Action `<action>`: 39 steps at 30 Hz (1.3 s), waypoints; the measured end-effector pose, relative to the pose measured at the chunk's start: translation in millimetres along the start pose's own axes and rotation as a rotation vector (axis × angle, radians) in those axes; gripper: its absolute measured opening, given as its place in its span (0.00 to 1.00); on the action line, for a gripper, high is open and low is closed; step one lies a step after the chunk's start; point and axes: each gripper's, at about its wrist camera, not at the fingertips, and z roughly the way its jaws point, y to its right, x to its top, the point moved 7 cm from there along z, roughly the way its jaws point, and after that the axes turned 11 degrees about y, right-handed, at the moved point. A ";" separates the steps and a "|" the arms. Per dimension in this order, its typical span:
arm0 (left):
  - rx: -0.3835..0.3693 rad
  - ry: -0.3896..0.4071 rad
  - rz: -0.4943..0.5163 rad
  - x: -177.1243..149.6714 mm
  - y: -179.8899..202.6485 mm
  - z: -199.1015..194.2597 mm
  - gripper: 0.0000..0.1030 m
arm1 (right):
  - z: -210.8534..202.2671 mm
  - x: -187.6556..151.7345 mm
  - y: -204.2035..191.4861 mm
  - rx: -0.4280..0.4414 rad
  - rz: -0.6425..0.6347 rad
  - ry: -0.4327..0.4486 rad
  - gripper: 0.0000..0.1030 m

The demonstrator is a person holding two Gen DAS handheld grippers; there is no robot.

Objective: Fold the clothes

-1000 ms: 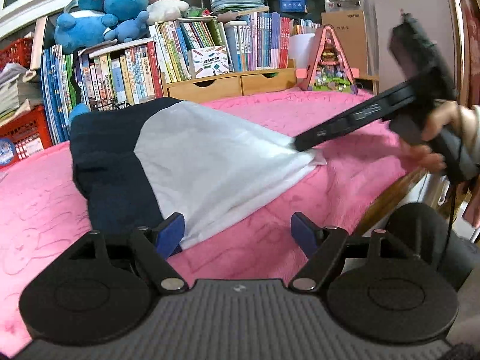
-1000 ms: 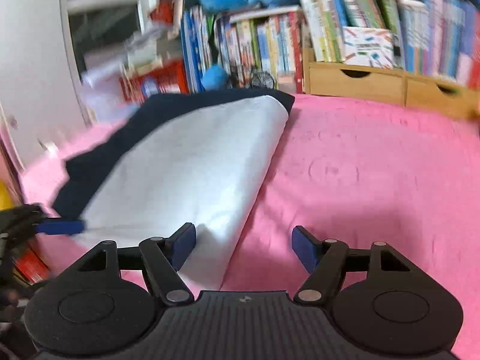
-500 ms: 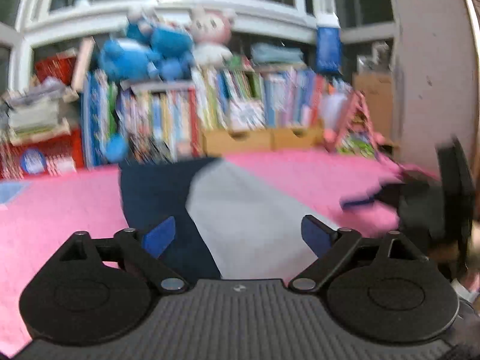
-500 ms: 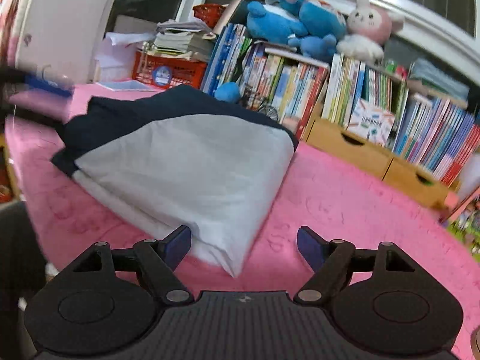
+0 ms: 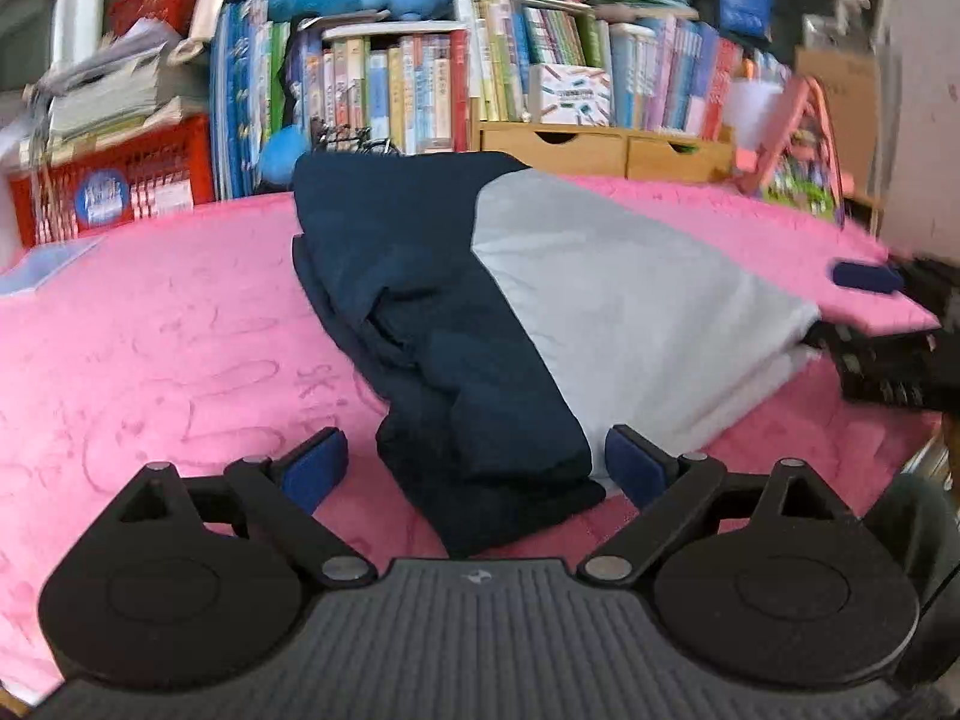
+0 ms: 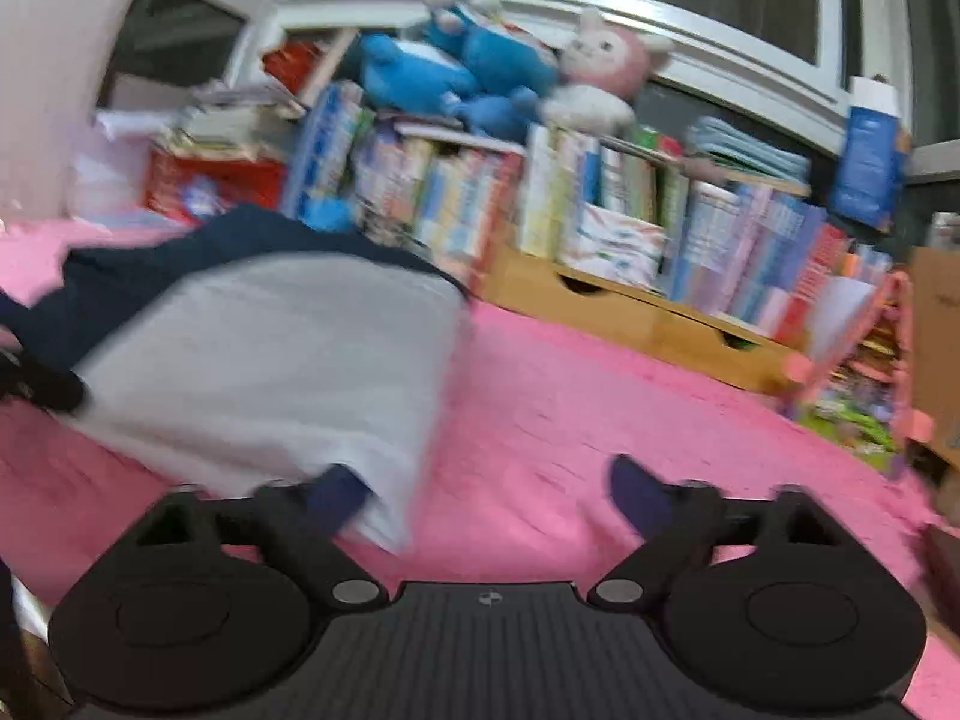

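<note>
We find no readable text: book spines [image 5: 420, 96], white box [image 5: 573, 95] beside them, red crate's sticker [image 5: 99, 197] all blurred.

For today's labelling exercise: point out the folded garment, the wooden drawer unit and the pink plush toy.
folded garment [image 5: 606, 300], left wrist view, grey panel.
wooden drawer unit [image 5: 576, 147], left wrist view, left drawer front.
pink plush toy [image 6: 603, 69], right wrist view, its face.

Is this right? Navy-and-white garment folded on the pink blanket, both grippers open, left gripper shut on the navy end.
Not quite: the left gripper is open, not shut on anything. In the left wrist view its blue pads stand wide apart on either side of the navy end of the garment, which lies folded on the pink blanket. The right gripper is open too.
</note>
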 end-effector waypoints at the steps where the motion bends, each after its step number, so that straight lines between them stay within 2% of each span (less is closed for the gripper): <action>1: 0.002 0.000 0.009 0.1 1.2 -1.8 0.92 | 2.8 0.3 -2.8 0.014 0.009 -0.006 0.57; 3: -0.005 -0.003 0.003 -0.8 0.8 -4.2 0.92 | 0.3 -5.8 3.2 0.031 0.021 -0.027 0.55; 6: -0.020 0.000 -0.014 -3.1 -0.7 -7.3 0.92 | -4.1 -15.3 13.0 0.056 0.039 -0.060 0.60; 9: -0.029 0.009 -0.005 -4.5 0.5 -9.4 0.94 | -24.0 -6.0 22.8 0.079 0.032 -0.079 0.61; 10: -0.033 0.012 -0.002 -5.0 0.9 -10.1 0.94 | -32.8 0.1 26.1 0.098 0.045 -0.069 0.63; 13: -0.042 0.020 0.004 -5.9 1.6 -12.0 0.94 | -34.6 38.1 31.6 0.155 0.146 0.047 0.73; 15: -0.047 0.027 0.005 -6.3 1.6 -12.9 0.95 | -13.2 63.6 20.0 0.201 0.156 0.093 0.73; 18: -0.055 0.046 0.006 -7.4 1.7 -14.9 0.95 | 39.6 95.3 -20.9 0.348 0.059 0.140 0.73; 20: -0.058 0.058 0.006 -7.8 1.9 -16.0 0.95 | 81.8 112.7 -67.6 0.459 0.017 0.114 0.66; 23: -0.057 0.075 0.004 -8.4 2.3 -16.8 0.95 | 140.3 122.3 -123.7 0.536 0.022 0.010 0.35; 24: -0.057 0.080 0.003 -8.3 2.4 -17.1 0.95 | 158.9 122.7 -139.1 0.549 0.023 -0.030 0.18; 25: -0.058 0.083 0.003 -8.3 2.5 -17.3 0.95 | 177.4 123.1 -154.3 0.562 0.024 -0.069 0.14; 29: -0.068 0.100 0.011 -9.3 3.3 -17.8 0.96 | 226.5 90.4 -205.5 0.572 -0.122 -0.251 0.14; 32: -0.073 0.110 0.013 -10.2 4.3 -18.1 0.96 | 234.0 83.1 -220.3 0.569 -0.133 -0.255 0.15; 33: -0.074 0.112 0.013 -10.3 4.7 -18.2 0.96 | 235.6 85.6 -220.9 0.568 -0.120 -0.263 0.18; 35: -0.073 0.118 0.012 -10.8 5.3 -18.2 0.96 | 227.6 92.7 -213.6 0.596 -0.038 -0.261 0.35; 36: -0.072 0.121 0.011 -10.6 5.8 -17.7 0.97 | 219.2 98.0 -204.5 0.608 0.010 -0.240 0.47; 37: -0.070 0.122 0.011 -10.7 6.3 -17.4 0.97 | 210.4 103.4 -195.0 0.620 0.059 -0.218 0.51; 39: -0.068 0.125 0.010 -10.9 6.5 -17.9 0.97 | 190.5 111.5 -176.1 0.631 0.096 -0.155 0.51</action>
